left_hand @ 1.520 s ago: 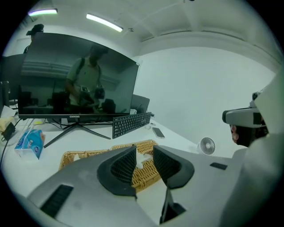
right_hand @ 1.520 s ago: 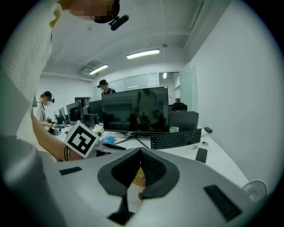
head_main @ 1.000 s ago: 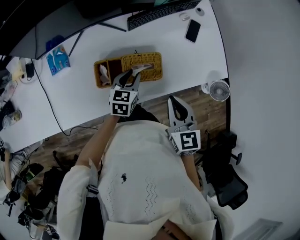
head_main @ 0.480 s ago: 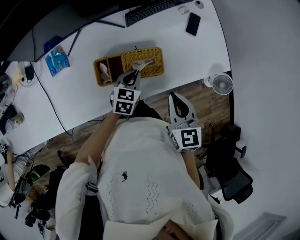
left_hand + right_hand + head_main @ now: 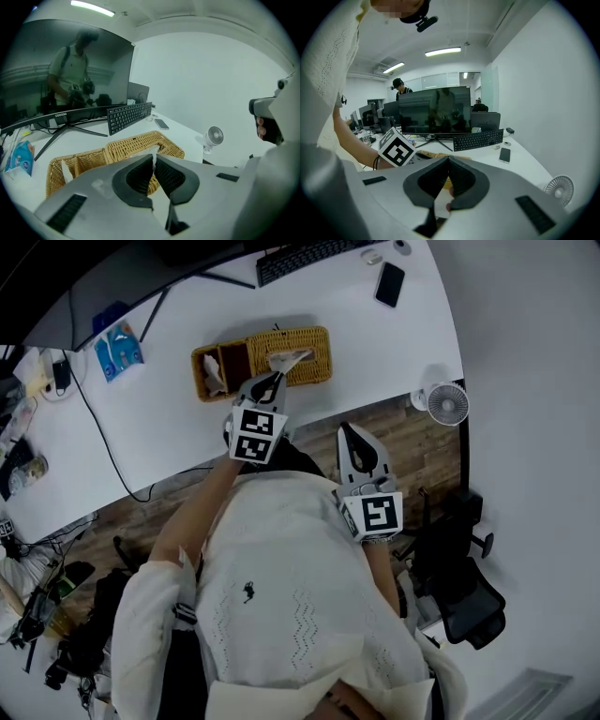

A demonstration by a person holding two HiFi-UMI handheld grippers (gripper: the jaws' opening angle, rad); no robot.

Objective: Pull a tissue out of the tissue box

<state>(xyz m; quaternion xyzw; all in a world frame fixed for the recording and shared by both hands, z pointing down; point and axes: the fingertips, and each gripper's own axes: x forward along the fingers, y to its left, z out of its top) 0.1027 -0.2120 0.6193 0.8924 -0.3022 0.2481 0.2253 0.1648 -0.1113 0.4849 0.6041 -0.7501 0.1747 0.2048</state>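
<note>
The pull itself is in hand: the left tool point(image 5: 271, 382) is clenched on the tissue point(image 5: 289, 359), which sticks up from the slot of the wicker tissue box point(image 5: 314, 341) on the counter point(image 5: 159, 432). The right tool point(image 5: 353, 437), jaws together on nothing, hangs off the counter's edge. The next move, I judge, calls for a steady draw up and back until the sheet comes free.
</note>
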